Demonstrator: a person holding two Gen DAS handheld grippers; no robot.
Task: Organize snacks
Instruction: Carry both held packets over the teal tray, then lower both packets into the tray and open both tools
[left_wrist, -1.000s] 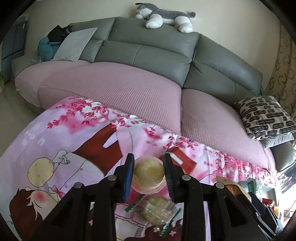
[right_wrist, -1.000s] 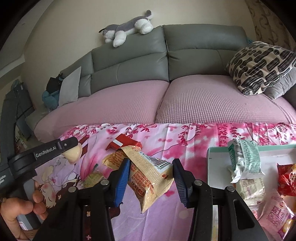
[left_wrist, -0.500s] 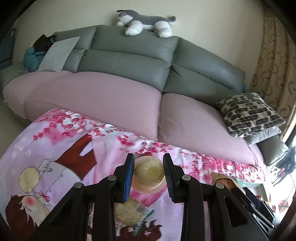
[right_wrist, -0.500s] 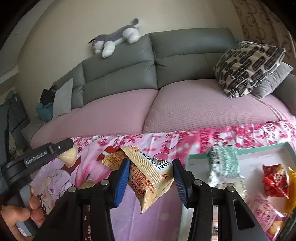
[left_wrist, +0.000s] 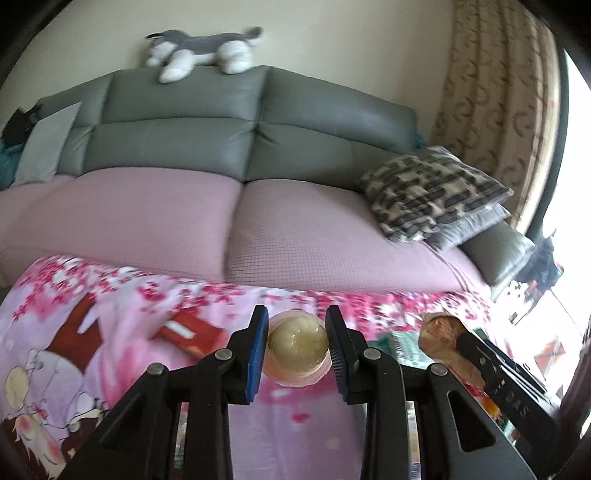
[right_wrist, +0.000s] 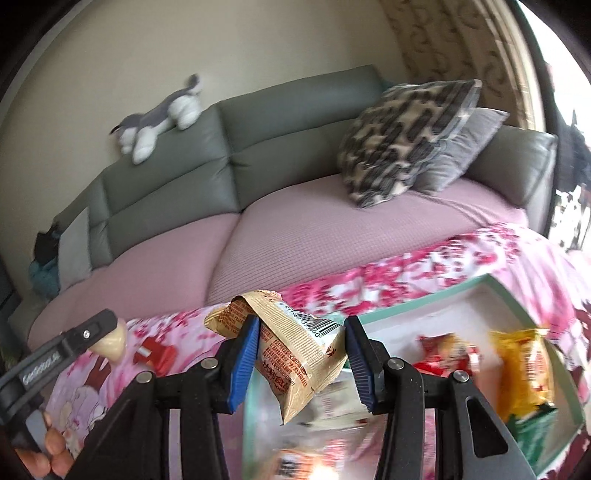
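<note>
- Now both loads ride above the table: the left gripper (left_wrist: 297, 345) clamps a jelly cup (left_wrist: 297, 349), the right gripper (right_wrist: 300, 356) pinches a tan snack packet (right_wrist: 295, 354).
- Next, likely: lower each into the tray (right_wrist: 424, 297), then release.

A grey leather sofa (left_wrist: 221, 122) with pink seat covers stands against a cream wall (left_wrist: 332, 40) (patterned curtain (left_wrist: 495, 92) at right).

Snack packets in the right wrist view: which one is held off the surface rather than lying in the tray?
The tan packet with the barcode, clamped in the right gripper. The red packet and yellow packet lie in the tray.
</note>
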